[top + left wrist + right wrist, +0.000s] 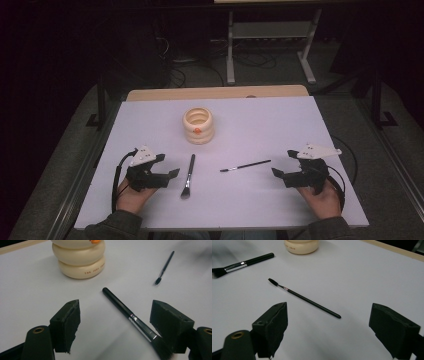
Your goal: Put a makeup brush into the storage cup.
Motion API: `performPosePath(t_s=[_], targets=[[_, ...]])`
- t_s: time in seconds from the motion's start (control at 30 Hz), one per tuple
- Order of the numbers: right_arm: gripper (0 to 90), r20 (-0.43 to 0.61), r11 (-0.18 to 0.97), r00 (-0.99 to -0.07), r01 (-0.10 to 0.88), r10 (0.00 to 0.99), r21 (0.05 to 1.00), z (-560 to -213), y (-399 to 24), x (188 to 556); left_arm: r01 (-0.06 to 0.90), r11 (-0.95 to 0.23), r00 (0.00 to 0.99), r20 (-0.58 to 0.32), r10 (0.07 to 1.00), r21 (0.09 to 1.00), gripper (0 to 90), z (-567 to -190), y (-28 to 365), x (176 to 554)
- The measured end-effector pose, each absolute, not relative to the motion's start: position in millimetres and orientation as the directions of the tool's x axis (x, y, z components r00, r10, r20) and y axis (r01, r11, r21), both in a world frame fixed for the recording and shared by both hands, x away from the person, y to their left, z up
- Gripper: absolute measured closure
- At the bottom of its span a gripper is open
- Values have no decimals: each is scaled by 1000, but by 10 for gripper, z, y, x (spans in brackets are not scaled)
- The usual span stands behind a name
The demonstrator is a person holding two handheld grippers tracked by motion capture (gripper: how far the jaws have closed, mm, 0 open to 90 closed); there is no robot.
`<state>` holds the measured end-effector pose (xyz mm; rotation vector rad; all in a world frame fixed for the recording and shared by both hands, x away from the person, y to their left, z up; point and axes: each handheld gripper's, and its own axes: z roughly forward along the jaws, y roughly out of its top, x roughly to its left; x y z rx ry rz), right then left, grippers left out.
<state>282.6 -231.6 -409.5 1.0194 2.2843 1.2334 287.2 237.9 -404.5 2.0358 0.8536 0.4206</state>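
A cream ribbed holder (pixel 198 125) with an orange mark stands upright at the middle of the white table (pixel 260 120). In front of it lies a thick black makeup brush (pixel 188 175), bristles toward me. A thin black brush (pixel 245 166) lies to its right. My left gripper (pixel 169 171) rests open just left of the thick brush (pixel 130 313), whose bristles lie by the right jaw. My right gripper (pixel 281 165) rests open right of the thin brush (pixel 304 298), nothing between its jaws. The holder (pixel 78 258) and the holder's base (pixel 301 246) show in both gripper views.
The table's wooden far edge (pixel 215 93) borders a dark floor with metal table legs (pixel 231 50) and cables beyond. A hand holds each gripper near the table's front edge. The thin brush (pixel 164 268) and the thick brush (pixel 242 264) lie farther off in the opposite gripper views.
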Motion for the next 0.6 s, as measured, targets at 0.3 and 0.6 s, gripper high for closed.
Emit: performPosePath(t_s=[0.3, 0.6], targets=[[146, 26, 364, -679, 424, 733, 829, -4096, -2298, 2831, 435, -375, 694, -40, 719, 819, 244, -4035, 2297, 2913], [147, 36, 344, -669, 427, 742, 836, -4079, -2334, 2843, 446, -383, 692, -41, 720, 809, 237, -3947, 2227, 2923]])
